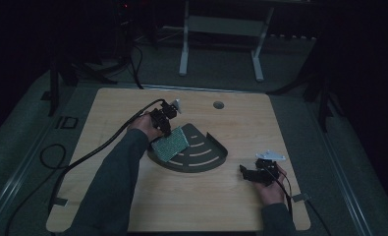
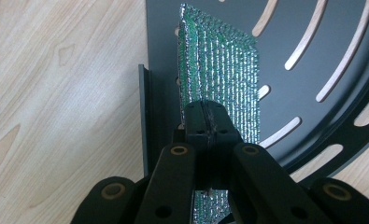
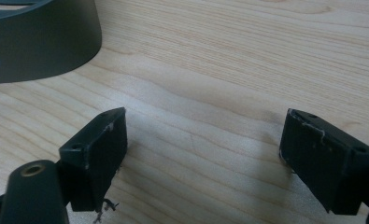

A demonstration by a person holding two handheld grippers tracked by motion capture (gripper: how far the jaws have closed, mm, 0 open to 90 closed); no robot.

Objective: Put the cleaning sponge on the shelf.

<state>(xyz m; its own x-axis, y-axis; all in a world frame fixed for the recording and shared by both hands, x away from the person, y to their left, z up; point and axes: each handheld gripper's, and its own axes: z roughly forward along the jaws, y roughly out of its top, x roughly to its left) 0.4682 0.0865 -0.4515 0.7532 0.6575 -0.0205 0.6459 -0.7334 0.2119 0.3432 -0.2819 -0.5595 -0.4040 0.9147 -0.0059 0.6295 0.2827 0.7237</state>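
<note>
High view, left to right: the left tongs (image 1: 168, 119) are clamped on a green-and-silver textured pad (image 1: 170, 144), which stands over the left part of the dark slotted tray (image 1: 216, 158) at the middle of the bench (image 1: 108, 196); the right tongs (image 1: 250, 173) rest near the right front of the bench, well apart from the tray and holding nothing.

Left gripper view: the jaws are pressed together on the near edge of the pad (image 2: 219, 74); the pad stands on edge, not flat, with its broad glittering face turned to the right of that view and its thin edge toward the camera; the tray (image 2: 294, 28) lies beneath and beyond it, the tray's straight wall at left.

Right gripper view: the jaws stand wide apart over bare wood; the curved wall of the tray (image 3: 42, 46) sits at the far left.

Progress, as a judgement: the pad has been picked up and brought over the tray; setting it down and releasing it remain. Whether its lower edge touches the tray floor cannot be told.

Orientation: in the high view the pad's long axis runs diagonally, from near left to far right; the far right end sits higher, the near left end drops toward the tray's straight wall; the pad is tilted, neither upright nor flat.
</note>
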